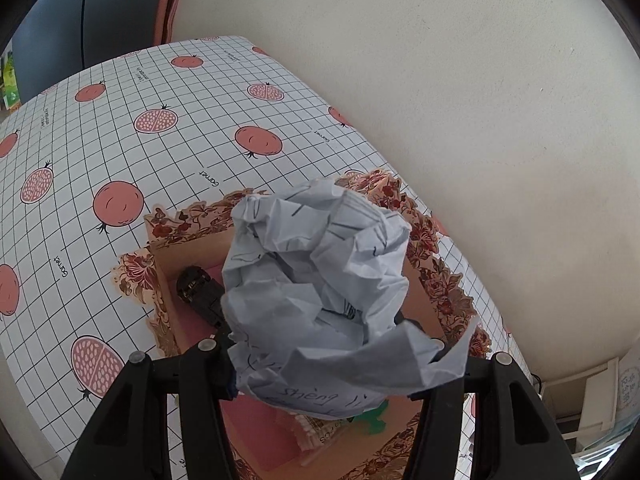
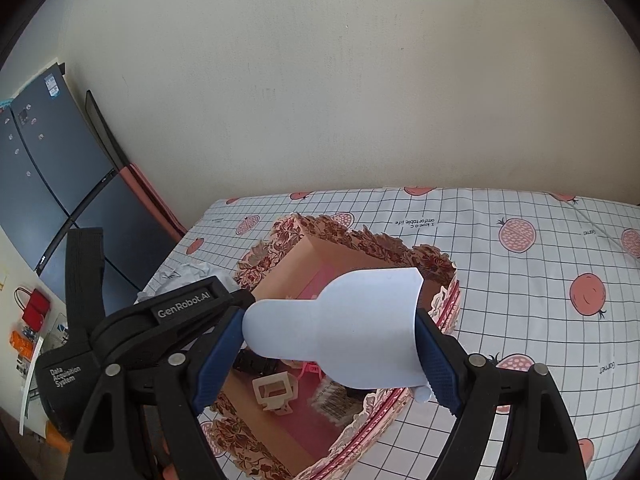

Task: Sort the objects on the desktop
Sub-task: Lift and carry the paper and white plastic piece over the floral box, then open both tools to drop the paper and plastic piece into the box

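My left gripper (image 1: 332,364) is shut on a crumpled ball of white paper (image 1: 320,292) with pen marks, held above an open floral cardboard box (image 1: 136,264). Inside the box lies a black toy car (image 1: 200,292). My right gripper (image 2: 332,344) is shut on a white plastic bottle (image 2: 340,324) lying sideways between its blue pads (image 2: 218,356), above the same box (image 2: 280,240). The left gripper's body (image 2: 160,320) and its paper (image 2: 188,274) show at the left of the right wrist view.
The box (image 2: 240,440) also holds a beige square frame piece (image 2: 274,394), a dark item (image 2: 256,364) and pink lining. The table wears a grid cloth with pomegranates (image 2: 520,280). A plain wall stands behind; a dark fridge (image 2: 36,180) is at the left.
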Demonstrator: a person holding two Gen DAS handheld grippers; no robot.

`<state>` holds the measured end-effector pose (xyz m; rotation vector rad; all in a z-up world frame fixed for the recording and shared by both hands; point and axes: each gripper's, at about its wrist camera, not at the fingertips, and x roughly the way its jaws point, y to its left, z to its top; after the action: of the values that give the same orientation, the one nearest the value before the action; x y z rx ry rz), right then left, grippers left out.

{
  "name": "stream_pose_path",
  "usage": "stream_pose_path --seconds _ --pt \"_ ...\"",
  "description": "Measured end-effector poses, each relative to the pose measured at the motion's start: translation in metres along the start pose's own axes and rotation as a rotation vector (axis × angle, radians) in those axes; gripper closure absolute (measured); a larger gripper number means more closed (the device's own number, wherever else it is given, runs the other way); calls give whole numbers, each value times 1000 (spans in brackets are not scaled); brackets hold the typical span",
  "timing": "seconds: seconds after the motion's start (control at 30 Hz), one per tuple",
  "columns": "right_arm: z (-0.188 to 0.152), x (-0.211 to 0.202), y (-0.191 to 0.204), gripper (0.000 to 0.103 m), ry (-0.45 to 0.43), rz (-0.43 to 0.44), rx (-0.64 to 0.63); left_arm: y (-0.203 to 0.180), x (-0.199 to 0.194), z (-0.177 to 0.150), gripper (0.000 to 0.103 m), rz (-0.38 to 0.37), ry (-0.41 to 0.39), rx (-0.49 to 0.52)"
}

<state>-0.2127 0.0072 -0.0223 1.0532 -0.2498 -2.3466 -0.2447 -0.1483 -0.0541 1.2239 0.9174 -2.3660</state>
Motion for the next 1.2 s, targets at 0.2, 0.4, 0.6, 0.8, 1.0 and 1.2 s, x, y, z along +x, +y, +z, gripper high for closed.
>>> stream_pose_path --seconds 0.2,0.4,0.6,0.8,1.0,1.2 --pt "-3 7 4 18 16 3 -6 1 3 0 45 4 10 0" --pt "-4 13 7 18 22 5 -10 6 4 2 45 9 14 -12" --pt "-4 14 7 18 22 5 -3 7 2 3 45 9 11 -12" --pt "-3 14 7 18 22 11 0 6 -1 5 44 4 4 -7" --pt "-1 9 6 17 -1 27 9 5 0 5 28 -3 15 -5" --pt "-1 11 2 16 5 14 31 4 -2 4 24 1 13 2"
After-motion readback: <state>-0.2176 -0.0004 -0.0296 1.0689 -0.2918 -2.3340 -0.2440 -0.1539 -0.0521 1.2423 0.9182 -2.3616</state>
